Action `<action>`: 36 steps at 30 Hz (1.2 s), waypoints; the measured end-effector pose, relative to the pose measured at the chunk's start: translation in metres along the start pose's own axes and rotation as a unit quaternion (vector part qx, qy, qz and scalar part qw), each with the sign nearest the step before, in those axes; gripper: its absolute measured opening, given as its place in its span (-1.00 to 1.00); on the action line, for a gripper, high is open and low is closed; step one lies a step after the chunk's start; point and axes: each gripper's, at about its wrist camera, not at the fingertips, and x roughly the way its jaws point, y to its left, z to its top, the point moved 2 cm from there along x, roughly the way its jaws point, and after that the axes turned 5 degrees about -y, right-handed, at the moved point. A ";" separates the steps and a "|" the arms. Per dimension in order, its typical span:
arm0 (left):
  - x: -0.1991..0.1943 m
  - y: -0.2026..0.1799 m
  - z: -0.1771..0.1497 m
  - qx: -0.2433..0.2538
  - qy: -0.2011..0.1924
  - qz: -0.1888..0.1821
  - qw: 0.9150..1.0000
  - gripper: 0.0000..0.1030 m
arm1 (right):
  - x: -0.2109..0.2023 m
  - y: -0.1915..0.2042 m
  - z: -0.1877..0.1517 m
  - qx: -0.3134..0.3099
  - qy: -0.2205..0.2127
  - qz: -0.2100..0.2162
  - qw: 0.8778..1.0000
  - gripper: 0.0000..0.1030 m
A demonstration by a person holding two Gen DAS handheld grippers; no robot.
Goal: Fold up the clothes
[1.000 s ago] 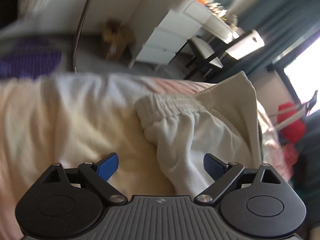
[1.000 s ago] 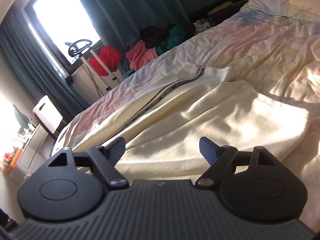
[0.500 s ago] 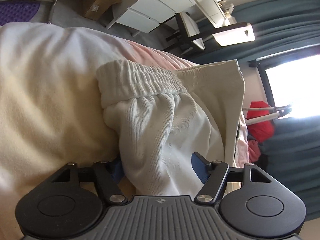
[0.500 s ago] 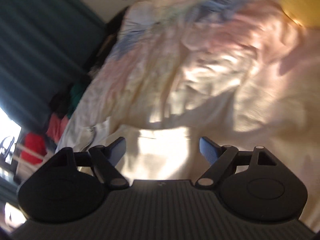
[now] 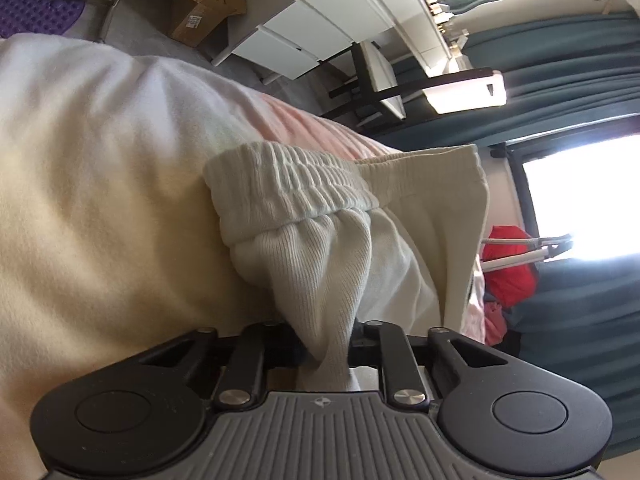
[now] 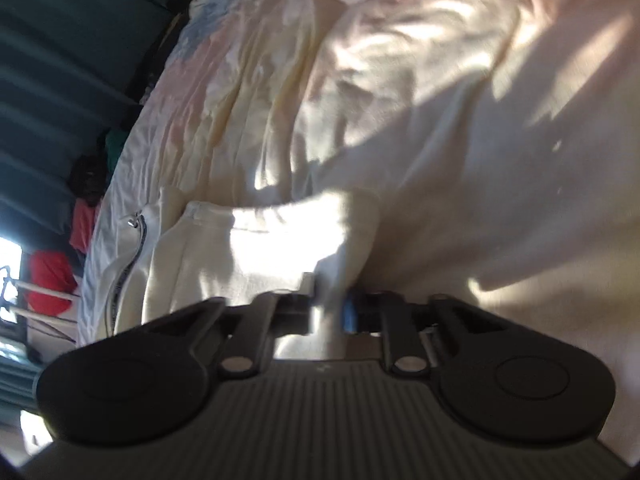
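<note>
A cream zip-up jacket lies on the bed. In the left wrist view its ribbed sleeve cuff (image 5: 288,184) and sleeve (image 5: 320,264) run down into my left gripper (image 5: 326,340), which is shut on the sleeve fabric. In the right wrist view the jacket body (image 6: 248,252) with its zipper (image 6: 128,256) lies left of centre. My right gripper (image 6: 328,308) is shut on a fold of the jacket's edge. The pinched cloth hides the fingertips in both views.
The bed sheet (image 6: 400,80) is pale pink and cream, wrinkled, with sun patches. White drawers (image 5: 320,28), a cardboard box (image 5: 204,0) and a chair (image 5: 380,76) stand on the floor beyond the bed. Red clothes (image 5: 508,272) and teal curtains (image 5: 580,80) are by the window.
Both grippers have closed on the jacket: the left on the sleeve below the cuff, the right on the body's edge. The right view swung toward the bed sheet.
</note>
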 end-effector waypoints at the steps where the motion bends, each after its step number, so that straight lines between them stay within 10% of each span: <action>1: -0.003 -0.003 -0.001 0.006 -0.005 -0.007 1.000 -0.75 | -0.004 0.002 0.002 -0.007 -0.010 0.006 1.000 -0.85; 10: -0.067 -0.024 -0.015 0.039 -0.040 -0.092 0.994 -0.80 | -0.052 0.012 0.014 -0.052 -0.098 0.049 0.993 -0.88; 20: -0.064 -0.079 0.017 0.030 -0.022 -0.092 0.995 -0.80 | -0.067 0.079 0.031 -0.127 -0.155 0.072 0.977 -0.88; 28: 0.037 -0.204 0.039 0.148 -0.051 -0.054 0.986 -0.78 | 0.004 0.242 0.039 -0.224 -0.182 0.073 0.955 -0.88; 36: 0.218 -0.265 0.036 0.234 -0.055 0.028 0.970 -0.75 | 0.155 0.347 0.007 -0.303 -0.170 0.016 0.938 -0.88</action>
